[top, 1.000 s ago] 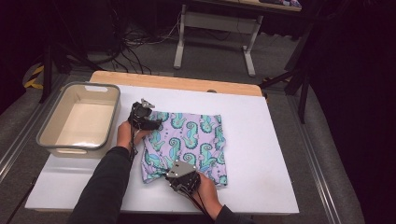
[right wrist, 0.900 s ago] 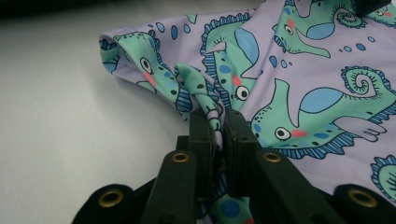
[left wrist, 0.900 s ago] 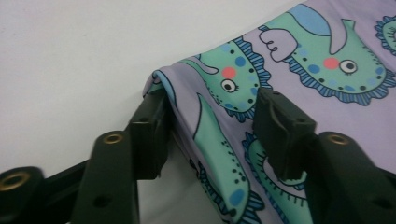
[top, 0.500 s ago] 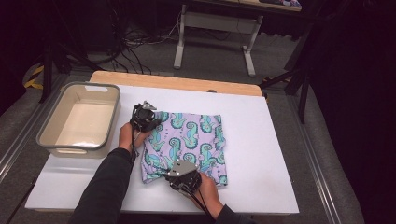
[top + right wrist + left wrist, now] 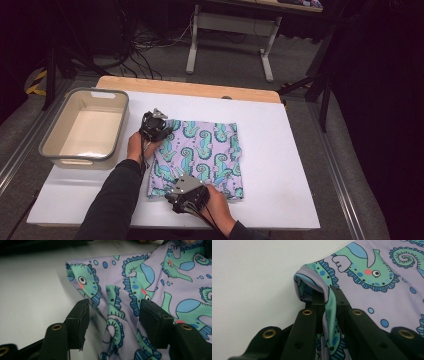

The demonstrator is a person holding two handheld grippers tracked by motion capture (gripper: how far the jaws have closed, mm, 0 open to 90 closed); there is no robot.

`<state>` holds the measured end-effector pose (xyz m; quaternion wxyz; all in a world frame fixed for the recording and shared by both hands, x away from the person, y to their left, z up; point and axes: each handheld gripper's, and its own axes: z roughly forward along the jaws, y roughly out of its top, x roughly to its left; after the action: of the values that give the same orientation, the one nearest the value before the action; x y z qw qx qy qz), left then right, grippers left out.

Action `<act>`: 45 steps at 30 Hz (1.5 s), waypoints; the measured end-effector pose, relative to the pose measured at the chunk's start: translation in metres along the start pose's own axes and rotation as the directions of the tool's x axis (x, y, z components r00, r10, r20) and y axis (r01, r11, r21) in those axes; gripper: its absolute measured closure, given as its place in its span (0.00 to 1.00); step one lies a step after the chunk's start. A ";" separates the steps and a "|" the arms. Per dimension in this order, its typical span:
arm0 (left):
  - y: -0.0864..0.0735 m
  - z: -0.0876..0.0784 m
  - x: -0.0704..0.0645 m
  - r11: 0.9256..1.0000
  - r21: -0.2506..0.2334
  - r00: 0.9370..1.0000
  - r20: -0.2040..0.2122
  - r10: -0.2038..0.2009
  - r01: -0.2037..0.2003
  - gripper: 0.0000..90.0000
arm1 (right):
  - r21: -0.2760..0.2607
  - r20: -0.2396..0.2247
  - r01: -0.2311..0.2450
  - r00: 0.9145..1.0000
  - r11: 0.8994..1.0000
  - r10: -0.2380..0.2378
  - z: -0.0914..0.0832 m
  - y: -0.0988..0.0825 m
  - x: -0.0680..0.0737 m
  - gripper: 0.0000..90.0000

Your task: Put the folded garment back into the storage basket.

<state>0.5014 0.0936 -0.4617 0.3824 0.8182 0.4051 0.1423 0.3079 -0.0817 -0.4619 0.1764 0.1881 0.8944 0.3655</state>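
Grey plastic tub (image 5: 57, 135) sits empty at the desk's (image 5: 280, 165) left; seahorse-print cloth (image 5: 205, 150) lies flat beside it; left tool (image 5: 325, 296) pinches its far-left corner; right tool (image 5: 113, 312), jaws just opening, straddles the near edge, unpressed.

My high view looks forward and down over the whole table (image 5: 280, 150); both gripper views sit close, sharing the seahorse cloth (image 5: 200, 155) near its left edge.
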 end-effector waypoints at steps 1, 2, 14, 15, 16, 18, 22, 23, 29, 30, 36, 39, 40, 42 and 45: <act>0.000 0.000 0.000 1.000 0.000 1.000 -0.001 0.001 -0.001 0.92 | 0.002 0.003 -0.012 1.000 1.000 0.012 0.001 0.001 -0.001 0.45; 0.000 0.000 0.000 1.000 0.000 1.000 -0.002 0.003 -0.003 0.92 | 0.009 0.012 -0.029 1.000 1.000 0.029 0.003 0.002 -0.003 0.48; 0.000 -0.001 -0.001 1.000 0.004 1.000 -0.003 0.009 -0.009 0.93 | 0.010 0.053 -0.038 0.998 0.999 0.038 0.007 0.005 -0.001 0.88; -0.001 -0.001 -0.001 1.000 0.000 1.000 -0.007 0.009 -0.009 0.93 | 0.012 0.056 -0.038 0.998 0.999 0.037 0.007 0.005 -0.001 0.90; -0.001 -0.001 -0.001 1.000 -0.002 1.000 -0.016 0.019 -0.019 0.93 | 0.008 0.064 -0.044 0.997 0.999 0.043 0.007 0.005 -0.001 0.91; -0.001 -0.002 -0.002 1.000 -0.001 1.000 -0.017 0.016 -0.016 0.93 | 0.010 0.068 -0.037 0.997 0.999 0.036 0.007 0.005 0.000 0.92; -0.001 -0.003 -0.003 1.000 -0.005 1.000 -0.018 0.016 -0.016 0.93 | -0.023 0.061 -0.061 0.996 0.998 0.062 0.003 0.004 0.000 0.92; -0.001 -0.003 -0.003 1.000 -0.006 1.000 -0.017 0.013 -0.013 0.93 | -0.032 0.056 -0.073 0.996 0.997 0.074 0.002 0.003 -0.001 0.92; 0.003 -0.008 -0.003 0.999 -0.034 1.000 -0.011 -0.007 0.007 0.93 | -0.083 0.056 -0.100 0.993 0.992 0.105 -0.009 0.002 -0.004 0.92; 0.006 -0.010 -0.004 0.999 -0.041 1.000 -0.010 -0.008 0.008 0.93 | -0.096 0.058 -0.106 0.992 0.990 0.112 -0.011 0.002 -0.005 0.92; 0.019 -0.013 -0.012 0.998 -0.059 1.000 -0.008 0.016 -0.017 0.93 | -0.158 0.067 -0.146 0.985 0.977 0.158 -0.026 -0.001 -0.008 0.93; 0.022 -0.013 -0.015 0.998 -0.059 1.000 -0.003 0.020 -0.020 0.93 | -0.170 0.068 -0.151 0.984 0.974 0.164 -0.029 -0.002 -0.009 0.93; 0.023 -0.013 -0.016 0.998 -0.057 1.000 -0.004 0.025 -0.025 0.93 | -0.169 0.066 -0.150 0.984 0.974 0.163 -0.031 -0.002 -0.009 0.93; 0.024 -0.012 -0.018 0.998 -0.060 1.000 -0.001 0.024 -0.024 0.93 | -0.171 0.067 -0.147 0.985 0.974 0.161 -0.032 -0.003 -0.010 0.93; 0.025 -0.013 -0.018 0.998 -0.062 1.000 -0.001 0.028 -0.028 0.93 | -0.175 0.067 -0.147 0.985 0.974 0.160 -0.034 -0.005 -0.011 0.93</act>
<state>0.4970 0.0762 -0.4333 0.4057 0.8115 0.3889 0.1603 0.3016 -0.1097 -0.4407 0.1988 0.2555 0.8351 0.4448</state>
